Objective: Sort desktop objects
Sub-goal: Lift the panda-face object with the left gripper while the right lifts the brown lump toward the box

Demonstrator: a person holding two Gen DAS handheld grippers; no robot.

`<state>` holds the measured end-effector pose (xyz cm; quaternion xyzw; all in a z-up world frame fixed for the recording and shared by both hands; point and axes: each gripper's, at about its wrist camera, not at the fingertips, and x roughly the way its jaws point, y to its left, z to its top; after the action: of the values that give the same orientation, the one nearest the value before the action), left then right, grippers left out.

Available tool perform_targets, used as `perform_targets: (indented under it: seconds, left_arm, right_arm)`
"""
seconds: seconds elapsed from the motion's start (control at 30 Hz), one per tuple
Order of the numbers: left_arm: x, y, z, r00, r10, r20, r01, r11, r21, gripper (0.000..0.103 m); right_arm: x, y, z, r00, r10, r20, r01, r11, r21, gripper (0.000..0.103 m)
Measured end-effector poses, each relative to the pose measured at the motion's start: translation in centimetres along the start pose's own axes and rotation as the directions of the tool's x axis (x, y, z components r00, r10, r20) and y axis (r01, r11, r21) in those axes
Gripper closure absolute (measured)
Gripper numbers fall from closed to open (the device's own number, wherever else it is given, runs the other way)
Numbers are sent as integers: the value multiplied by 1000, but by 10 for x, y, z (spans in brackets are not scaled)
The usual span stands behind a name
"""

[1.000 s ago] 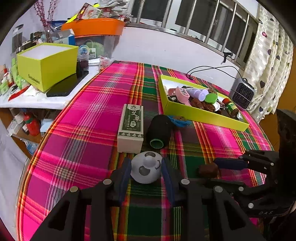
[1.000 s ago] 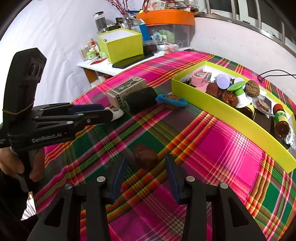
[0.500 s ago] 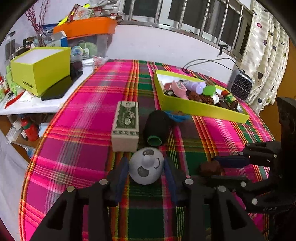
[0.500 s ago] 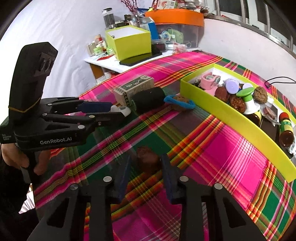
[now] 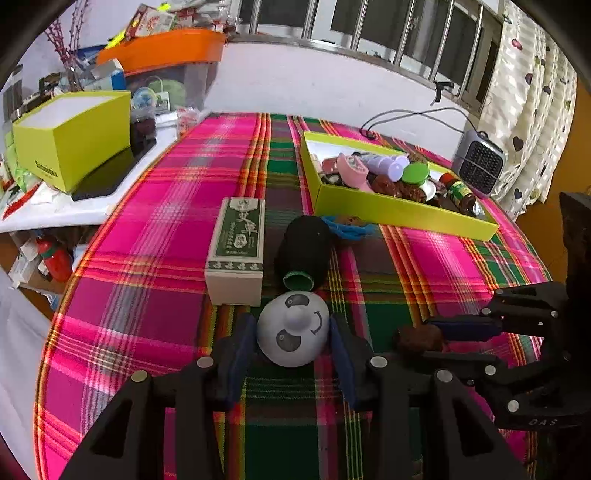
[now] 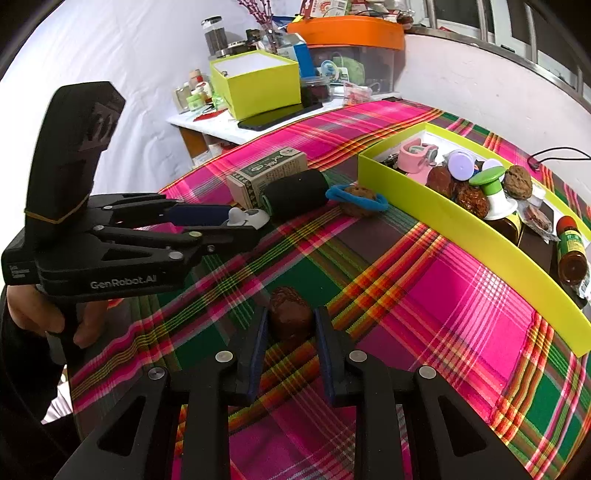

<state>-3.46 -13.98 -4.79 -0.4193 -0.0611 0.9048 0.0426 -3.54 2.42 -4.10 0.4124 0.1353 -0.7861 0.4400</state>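
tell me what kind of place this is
Probably a lived-in home room: a table under a plaid tablecloth, a barred window with heart-print curtains, and a cluttered side shelf.

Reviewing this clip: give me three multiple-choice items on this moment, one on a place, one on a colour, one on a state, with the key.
1. Where does the black roll lie?
A. inside the tray
B. on the cloth beside the green-printed box
C. on the side shelf

2. What colour is the tray?
A. yellow-green
B. blue
C. white

3. What sits between the right gripper jaws?
A. a brown lump
B. a blue band
C. nothing

Key: 1 B, roll and box lie side by side on the cloth; 2 A, its wall is yellow-green; 3 A, the closing jaws flank the lump.
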Motion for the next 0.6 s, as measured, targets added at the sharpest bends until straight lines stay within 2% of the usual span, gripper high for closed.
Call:
perform_targets:
  seconds: [0.17, 0.27, 0.6]
  left_arm:
    - [3, -3, 2, 1000, 14, -1, -14, 1000, 5, 61]
    - [2, -5, 1, 1000, -10, 5, 10, 1000, -12, 61]
    - [-7, -13, -3, 1000, -11, 26, 11, 1000, -18, 62]
  right_arm:
    - [-1, 0, -1, 1000, 2, 2, -2, 1000, 6, 76]
    - [-2, 0, -1, 1000, 3, 5, -3, 1000, 6, 77]
    - [-14, -4, -4, 999, -5, 38, 4, 1000, 21, 77]
